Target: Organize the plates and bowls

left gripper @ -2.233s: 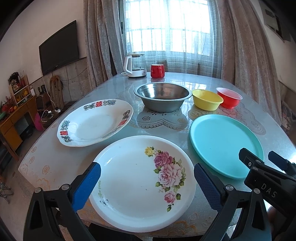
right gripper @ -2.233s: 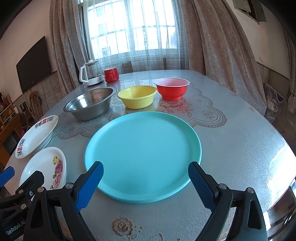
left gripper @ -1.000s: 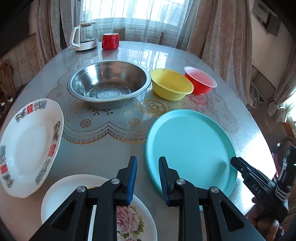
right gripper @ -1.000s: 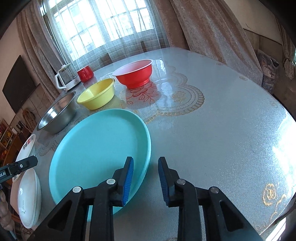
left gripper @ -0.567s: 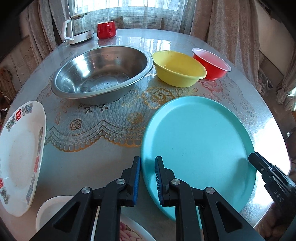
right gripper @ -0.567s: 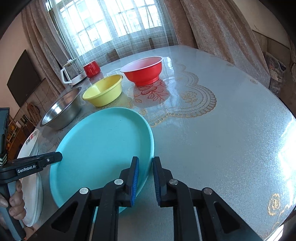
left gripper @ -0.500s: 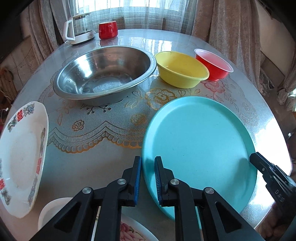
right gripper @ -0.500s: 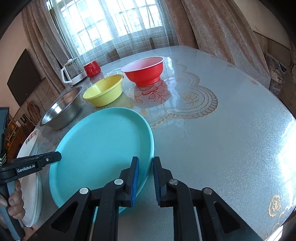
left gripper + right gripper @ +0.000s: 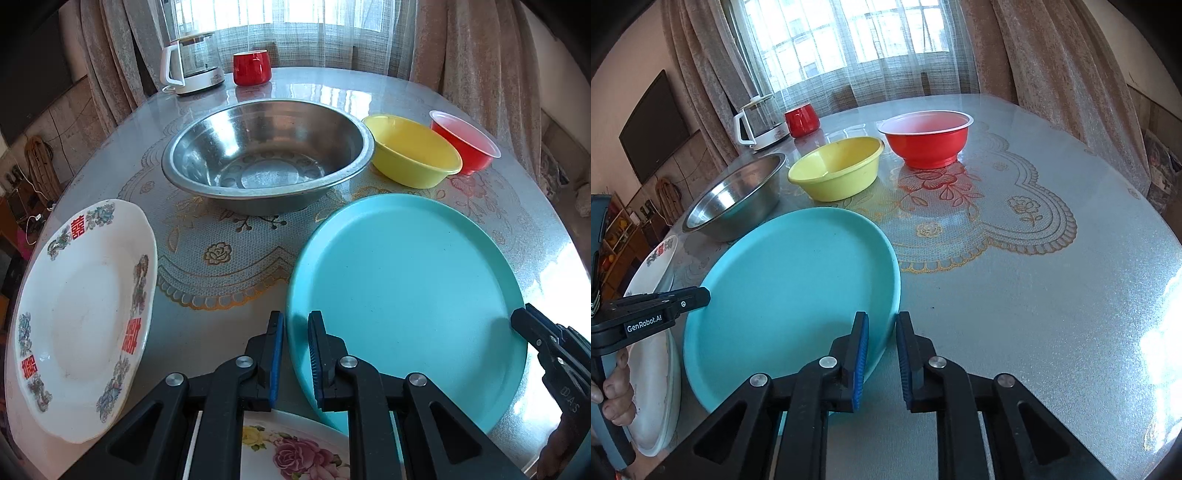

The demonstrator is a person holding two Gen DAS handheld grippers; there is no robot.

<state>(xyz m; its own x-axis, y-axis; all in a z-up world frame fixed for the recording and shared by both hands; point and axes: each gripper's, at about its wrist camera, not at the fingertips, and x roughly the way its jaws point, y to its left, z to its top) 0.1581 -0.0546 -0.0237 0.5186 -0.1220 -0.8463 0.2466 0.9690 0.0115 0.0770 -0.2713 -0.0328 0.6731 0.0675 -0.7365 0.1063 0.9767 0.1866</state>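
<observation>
A large teal plate [image 9: 406, 280] lies on the glass-topped table [image 9: 1052, 314]. My left gripper [image 9: 295, 319] is shut on its left rim, and my right gripper [image 9: 882, 318] is shut on the opposite rim. Each one shows at the plate's edge in the other view: the left gripper [image 9: 701, 295] and the right gripper [image 9: 528, 317]. Behind the plate stand a steel bowl [image 9: 266, 158], a yellow bowl [image 9: 413, 151] and a red bowl [image 9: 465, 147]. A white plate with red characters [image 9: 81, 317] lies to the left. A rose-patterned plate [image 9: 295, 454] sits under my left gripper. Whether the teal plate is off the table I cannot tell.
A glass kettle [image 9: 192, 62] and a red cup [image 9: 251, 68] stand at the far edge by the curtains. In the right wrist view a hand [image 9: 613, 384] holds the left gripper's handle. The table's right half [image 9: 1034, 221] shows only its lace pattern.
Both grippers were wide open over the plates, then came to opposite edges of the teal plate and closed on its rim. In the last half second both shifted a little along it.
</observation>
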